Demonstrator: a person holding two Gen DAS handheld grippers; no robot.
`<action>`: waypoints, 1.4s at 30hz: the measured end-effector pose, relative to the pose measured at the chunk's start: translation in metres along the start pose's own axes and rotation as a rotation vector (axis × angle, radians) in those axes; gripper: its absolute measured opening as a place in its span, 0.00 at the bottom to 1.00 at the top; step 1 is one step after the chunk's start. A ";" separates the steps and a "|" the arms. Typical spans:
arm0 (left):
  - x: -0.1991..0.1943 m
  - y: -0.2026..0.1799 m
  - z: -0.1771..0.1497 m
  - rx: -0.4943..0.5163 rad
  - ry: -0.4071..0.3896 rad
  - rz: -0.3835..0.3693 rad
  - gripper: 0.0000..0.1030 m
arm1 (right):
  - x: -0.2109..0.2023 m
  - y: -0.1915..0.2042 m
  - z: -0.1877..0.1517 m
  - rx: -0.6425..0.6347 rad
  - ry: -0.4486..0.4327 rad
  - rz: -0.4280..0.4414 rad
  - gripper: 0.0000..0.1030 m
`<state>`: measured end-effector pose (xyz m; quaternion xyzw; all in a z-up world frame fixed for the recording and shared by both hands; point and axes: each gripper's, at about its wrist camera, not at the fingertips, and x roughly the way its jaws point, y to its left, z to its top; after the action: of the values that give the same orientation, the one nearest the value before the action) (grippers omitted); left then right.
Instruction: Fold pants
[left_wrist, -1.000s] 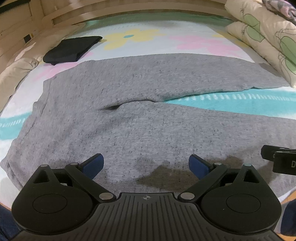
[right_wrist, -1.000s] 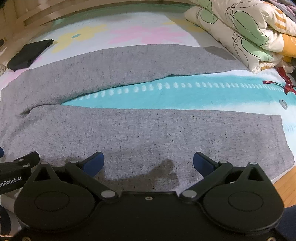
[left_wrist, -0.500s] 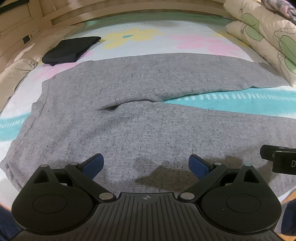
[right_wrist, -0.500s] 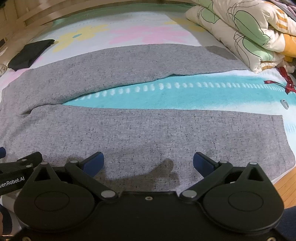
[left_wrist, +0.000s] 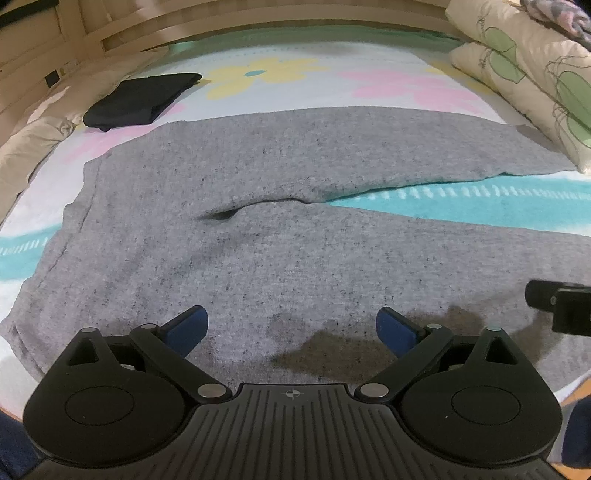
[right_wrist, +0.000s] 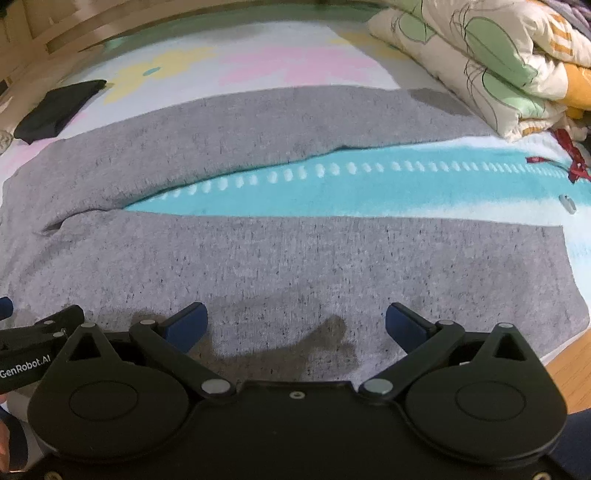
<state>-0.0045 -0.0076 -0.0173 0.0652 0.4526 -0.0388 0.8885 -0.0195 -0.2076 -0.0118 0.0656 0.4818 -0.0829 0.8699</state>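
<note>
Grey pants (left_wrist: 295, 236) lie flat on the bed, waist to the left, both legs spread apart to the right with a strip of teal sheet between them. They also fill the right wrist view (right_wrist: 295, 258). My left gripper (left_wrist: 291, 328) is open and empty over the near leg close to the hip. My right gripper (right_wrist: 295, 325) is open and empty over the near leg, further toward the hem. Each gripper's side shows at the edge of the other's view.
A folded black garment (left_wrist: 140, 99) lies at the far left of the bed. Folded quilts (right_wrist: 498, 55) are stacked at the far right. A wooden bed frame (left_wrist: 258, 22) runs along the back. The wooden floor (right_wrist: 569, 369) shows past the near right mattress edge.
Both grippers have drifted slightly forward over the near leg. The pants lie as before and both grippers stay open.
</note>
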 end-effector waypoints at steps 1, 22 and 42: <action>-0.001 0.000 0.000 0.001 -0.006 -0.002 0.96 | -0.002 0.001 0.000 -0.003 -0.015 -0.005 0.99; 0.009 0.029 0.103 0.035 -0.041 -0.013 0.96 | 0.002 0.012 0.039 -0.126 -0.050 -0.090 0.90; 0.100 0.026 0.111 0.043 0.144 -0.031 0.77 | 0.200 -0.056 0.281 0.297 0.095 -0.234 0.90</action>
<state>0.1461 0.0004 -0.0319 0.0800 0.5152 -0.0575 0.8514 0.3055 -0.3333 -0.0354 0.1409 0.5093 -0.2504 0.8112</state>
